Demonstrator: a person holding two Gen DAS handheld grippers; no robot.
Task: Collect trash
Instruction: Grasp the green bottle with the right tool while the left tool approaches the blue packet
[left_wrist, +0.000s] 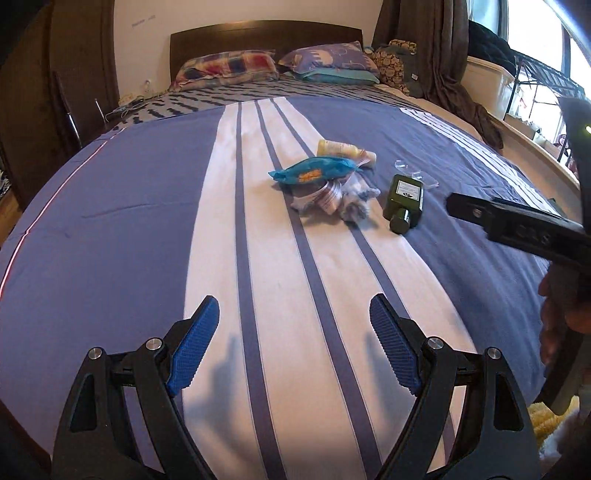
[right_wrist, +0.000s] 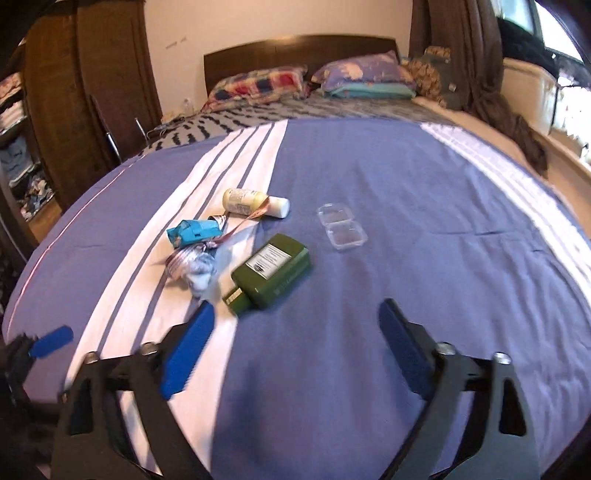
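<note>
— Trash sat in a loose cluster near the middle of the bed (left_wrist: 110, 206), on and just beside the white stripes of the blue cover. What did the left wrist view give?

— The left gripper (left_wrist: 293, 314) stood with its jaws wide apart, nothing between the blue pads (left_wrist: 195, 339), hanging over the white stripe toward the foot edge and pointing down at a slant. Beyond it lay a blue wrapper (left_wrist: 314, 170), crumpled paper (left_wrist: 332, 199) touching it, a pale bottle (left_wrist: 341, 149) behind toward the headboard, a green bottle (left_wrist: 404, 199) on its side just beside the paper, and a clear plastic case (left_wrist: 417, 173) past that.

— Anything of the other side there?

— One dark finger of the right tool reached in from the right edge, with part of a hand (left_wrist: 557, 321) below it.

— And the right wrist view?

— Somewhat blurred. The right gripper (right_wrist: 297, 314) was spread open too, gripping nothing, tilted down over the blue part of the cover. Its left pad (right_wrist: 192, 339) lay just short of the green bottle (right_wrist: 273, 273) in the picture; whether they touched I couldn't tell. The blue wrapper (right_wrist: 194, 230), crumpled paper (right_wrist: 192, 266) and pale bottle (right_wrist: 255, 201) lay beyond, the clear plastic case (right_wrist: 341, 227) apart to the right.

— The left tool?

— Only one blue pad showed at the left edge.
</note>
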